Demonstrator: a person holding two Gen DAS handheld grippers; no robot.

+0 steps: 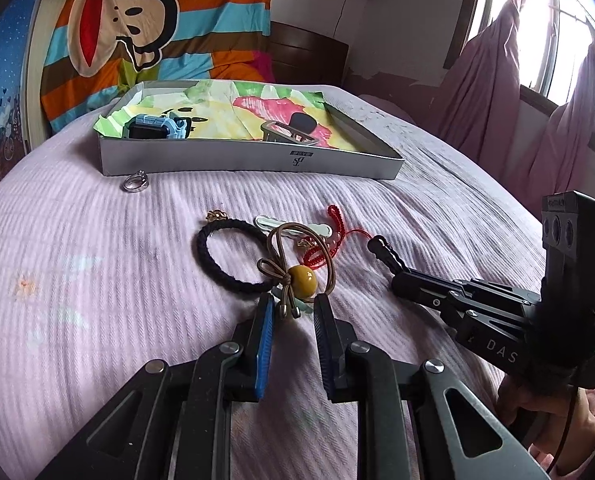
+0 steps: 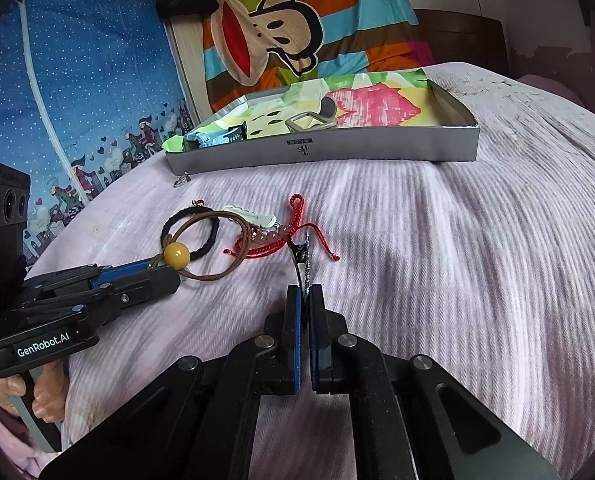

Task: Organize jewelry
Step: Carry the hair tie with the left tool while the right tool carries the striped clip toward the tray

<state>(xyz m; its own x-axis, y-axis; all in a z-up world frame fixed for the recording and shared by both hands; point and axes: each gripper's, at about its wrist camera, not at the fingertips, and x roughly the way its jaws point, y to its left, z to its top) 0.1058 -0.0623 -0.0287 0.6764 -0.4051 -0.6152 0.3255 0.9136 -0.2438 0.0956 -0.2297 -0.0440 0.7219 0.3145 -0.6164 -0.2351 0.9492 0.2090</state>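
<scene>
A thin black hair clip, on the bedspread beside the red cord bracelet, is pinched by the closed right gripper. The left gripper is spread open around the bead hair tie. Lifting toward the box seems next.

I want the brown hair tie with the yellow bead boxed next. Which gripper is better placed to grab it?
Left. The left gripper is open, straddling the brown hair tie tails. The right gripper is shut on a dark clip.

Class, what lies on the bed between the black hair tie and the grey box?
Only a silver ring, close to the box; otherwise bare bedspread beyond the hair tie, seen in the left wrist view.
</scene>
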